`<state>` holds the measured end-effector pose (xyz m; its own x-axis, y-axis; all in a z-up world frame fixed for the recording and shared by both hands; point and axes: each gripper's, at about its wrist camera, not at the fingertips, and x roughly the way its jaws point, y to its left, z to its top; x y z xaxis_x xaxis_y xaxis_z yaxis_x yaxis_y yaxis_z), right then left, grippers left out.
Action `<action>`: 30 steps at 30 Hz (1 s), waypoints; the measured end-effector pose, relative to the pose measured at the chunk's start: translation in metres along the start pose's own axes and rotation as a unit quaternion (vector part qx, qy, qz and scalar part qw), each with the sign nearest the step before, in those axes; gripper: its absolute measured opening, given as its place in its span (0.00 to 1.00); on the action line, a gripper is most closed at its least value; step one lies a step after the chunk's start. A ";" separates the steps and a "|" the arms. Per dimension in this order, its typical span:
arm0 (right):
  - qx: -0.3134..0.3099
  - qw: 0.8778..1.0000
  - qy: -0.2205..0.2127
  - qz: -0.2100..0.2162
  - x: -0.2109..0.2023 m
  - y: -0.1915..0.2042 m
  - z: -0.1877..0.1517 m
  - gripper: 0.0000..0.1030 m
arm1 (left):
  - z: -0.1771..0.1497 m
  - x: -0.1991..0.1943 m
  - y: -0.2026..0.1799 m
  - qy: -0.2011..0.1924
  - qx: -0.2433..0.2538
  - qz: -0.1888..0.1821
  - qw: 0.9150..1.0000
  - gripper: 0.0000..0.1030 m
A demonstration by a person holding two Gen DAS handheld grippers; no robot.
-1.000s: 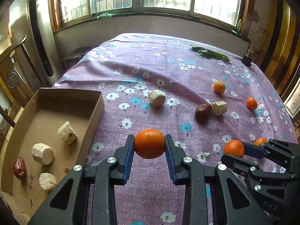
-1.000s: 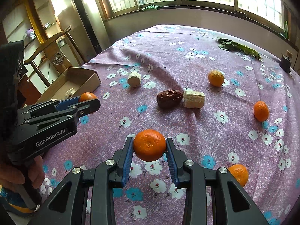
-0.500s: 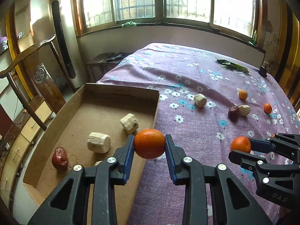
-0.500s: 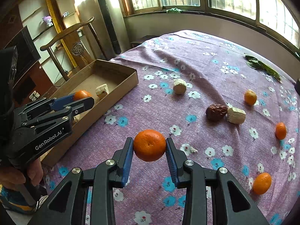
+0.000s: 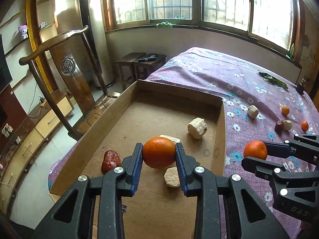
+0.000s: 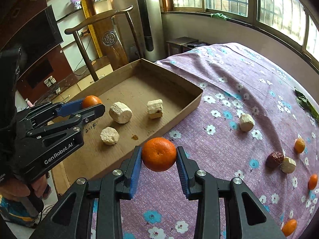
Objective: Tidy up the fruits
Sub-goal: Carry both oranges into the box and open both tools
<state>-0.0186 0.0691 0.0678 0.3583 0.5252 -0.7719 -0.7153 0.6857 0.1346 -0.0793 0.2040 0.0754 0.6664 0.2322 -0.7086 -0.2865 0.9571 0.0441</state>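
Observation:
My left gripper [image 5: 159, 153] is shut on an orange mandarin [image 5: 159, 152] and holds it above the floor of the cardboard box [image 5: 219, 127]. It shows in the right wrist view [image 6: 92, 104] over the box [image 6: 189, 103]. My right gripper [image 6: 159, 155] is shut on a second mandarin [image 6: 159, 153], held above the purple floral cloth just beside the box's right wall; it shows in the left wrist view [image 5: 255, 149]. In the box lie three pale chunks [image 6: 120, 110] and a red date [image 5: 110, 160].
On the cloth lie a pale chunk [image 6: 246, 122], a dark date [image 6: 275, 159] next to another chunk [image 6: 288, 165], and three mandarins [image 6: 299, 145]. A wooden chair [image 5: 57, 75] stands left of the table. Green leaves [image 5: 273, 80] lie far back.
Both grippers moved left with their mandarins. The left one went from the box's right wall to over the box floor; the right one came up to the box's wall.

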 end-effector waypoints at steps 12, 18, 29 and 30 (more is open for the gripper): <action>-0.034 0.999 0.020 0.020 0.029 0.025 0.020 0.37 | -0.003 0.014 0.021 0.019 -0.010 0.013 1.000 0.30; -0.052 0.998 0.035 0.022 0.045 0.031 0.027 0.37 | -0.007 0.018 0.026 0.032 -0.009 0.008 0.999 0.30; -0.052 0.996 0.062 0.026 0.076 0.029 0.035 0.37 | -0.014 0.030 0.026 0.056 -0.001 0.012 0.998 0.31; -0.050 0.996 0.063 0.028 0.078 0.029 0.034 0.37 | -0.015 0.031 0.025 0.058 0.000 0.013 0.998 0.31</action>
<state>0.0092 0.1472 0.0329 0.2428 0.4893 -0.8377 -0.7904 0.6004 0.1216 -0.0760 0.2330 0.0444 0.5750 0.2363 -0.7833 -0.3030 0.9508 0.0644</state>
